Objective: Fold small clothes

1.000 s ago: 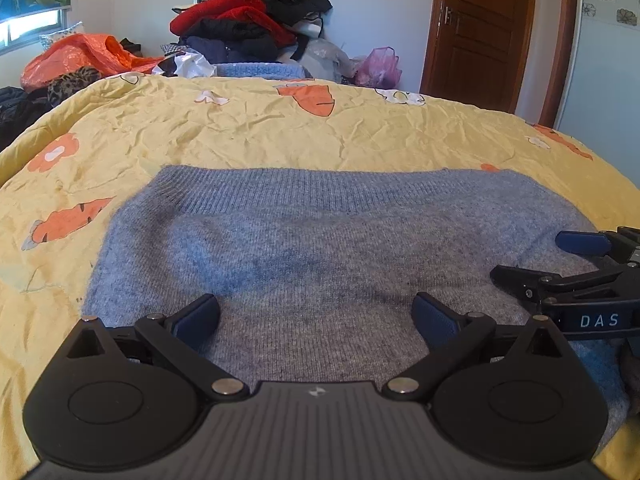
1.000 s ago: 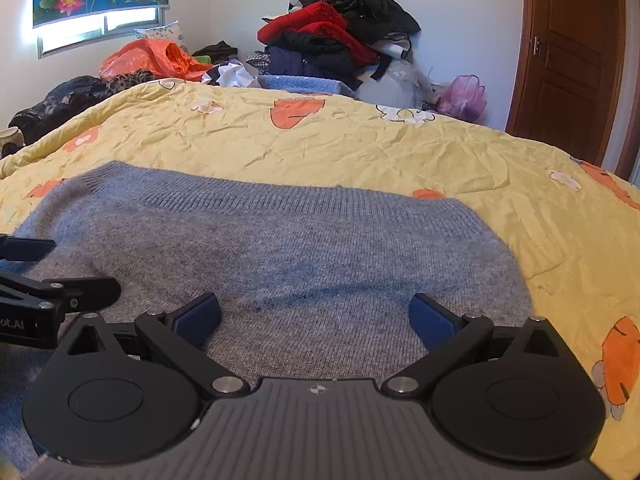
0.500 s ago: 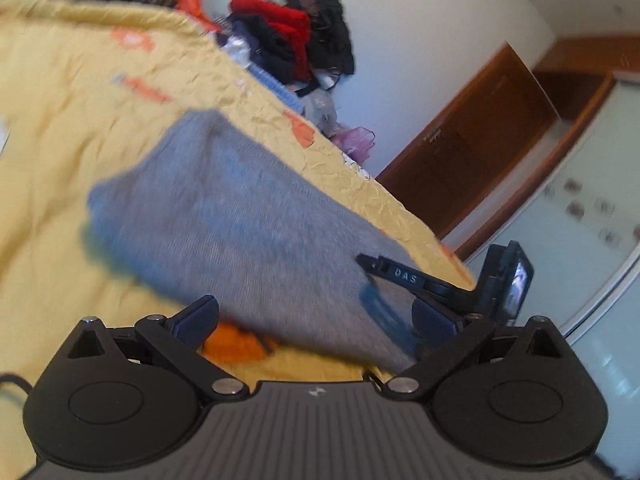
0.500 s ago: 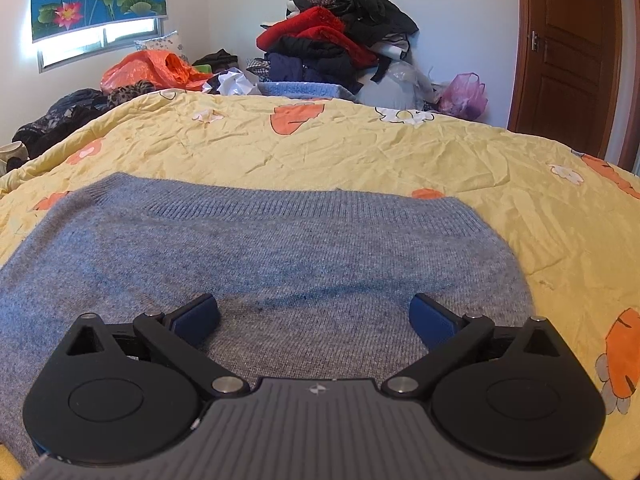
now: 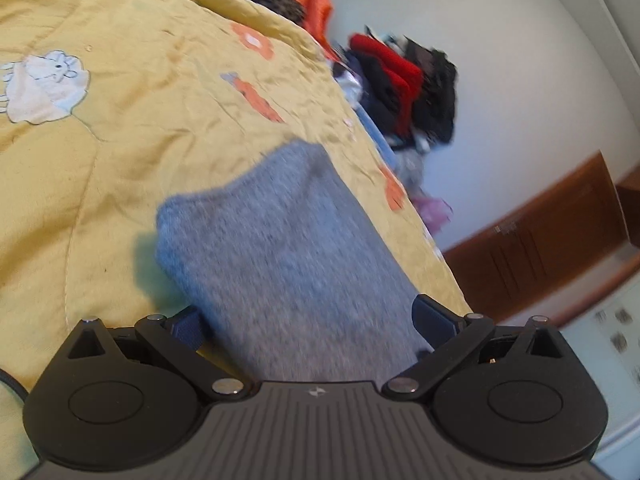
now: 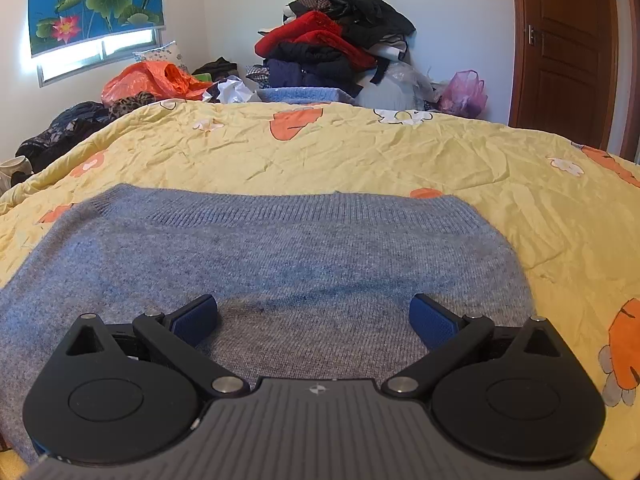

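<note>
Grey sweater flat on yellow bedspread, centre frame, unmoved since second ago. Left gripper has rolled sideways, view now tilted and blurred, jaws spread. Right gripper steady over sweater, jaws spread. Clothes pile behind.

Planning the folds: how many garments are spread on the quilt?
1: a grey sweater lying flat on the quilt, before both open grippers. The pile behind may hide more.

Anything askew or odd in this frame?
Only the left wrist view: it is blurred and steeply tilted against the level right view. The grey sweater lies flat on the yellow quilt. Both grippers, left and right, are open.
</note>
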The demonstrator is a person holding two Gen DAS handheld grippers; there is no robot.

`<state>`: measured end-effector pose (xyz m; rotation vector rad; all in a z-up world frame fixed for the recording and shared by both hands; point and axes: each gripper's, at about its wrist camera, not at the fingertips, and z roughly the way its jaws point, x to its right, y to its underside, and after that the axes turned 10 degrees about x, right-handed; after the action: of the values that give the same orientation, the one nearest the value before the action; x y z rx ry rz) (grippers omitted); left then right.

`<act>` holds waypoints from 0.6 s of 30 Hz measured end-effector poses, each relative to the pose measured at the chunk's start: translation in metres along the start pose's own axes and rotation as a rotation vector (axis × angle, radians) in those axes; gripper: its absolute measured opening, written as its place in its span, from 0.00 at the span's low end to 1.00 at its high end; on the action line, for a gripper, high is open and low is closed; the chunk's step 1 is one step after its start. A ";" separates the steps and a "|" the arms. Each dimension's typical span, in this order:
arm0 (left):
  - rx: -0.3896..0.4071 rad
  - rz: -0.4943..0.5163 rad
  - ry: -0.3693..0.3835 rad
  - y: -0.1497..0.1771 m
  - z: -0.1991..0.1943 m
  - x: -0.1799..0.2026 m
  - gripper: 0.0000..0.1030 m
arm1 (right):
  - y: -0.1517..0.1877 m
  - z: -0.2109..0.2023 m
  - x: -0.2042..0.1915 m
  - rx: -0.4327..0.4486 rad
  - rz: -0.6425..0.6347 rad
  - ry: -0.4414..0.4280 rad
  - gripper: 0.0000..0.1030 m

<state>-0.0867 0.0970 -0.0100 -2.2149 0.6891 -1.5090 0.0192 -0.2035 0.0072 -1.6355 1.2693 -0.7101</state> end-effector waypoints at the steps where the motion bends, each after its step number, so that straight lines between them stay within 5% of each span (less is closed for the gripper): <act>1: 0.022 -0.003 -0.022 0.000 0.002 0.002 1.00 | 0.000 0.000 0.000 0.000 0.001 0.000 1.00; 4: 0.080 0.005 -0.073 0.004 0.007 0.008 0.99 | 0.000 -0.001 0.001 0.002 0.007 -0.003 1.00; 6: 0.096 0.019 -0.113 0.005 0.012 0.011 0.80 | 0.000 -0.001 0.001 0.003 0.011 -0.006 1.00; 7: 0.094 0.031 -0.136 0.006 0.014 0.012 0.62 | 0.000 -0.001 0.001 0.004 0.014 -0.007 1.00; 12: 0.087 0.031 -0.141 0.002 0.015 0.006 0.49 | -0.001 -0.002 0.004 0.007 0.028 -0.016 1.00; 14: 0.070 0.046 -0.160 0.003 0.020 0.004 0.14 | 0.000 -0.002 0.004 0.009 0.035 -0.020 1.00; 15: 0.052 0.063 -0.173 0.004 0.024 0.003 0.07 | 0.000 -0.002 0.005 0.010 0.037 -0.022 1.00; 18: 0.077 0.176 -0.161 0.009 0.024 0.016 0.06 | -0.001 -0.003 0.006 0.011 0.042 -0.024 1.00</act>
<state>-0.0614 0.0810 -0.0121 -2.1294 0.7405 -1.2360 0.0189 -0.2098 0.0082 -1.5996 1.2766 -0.6684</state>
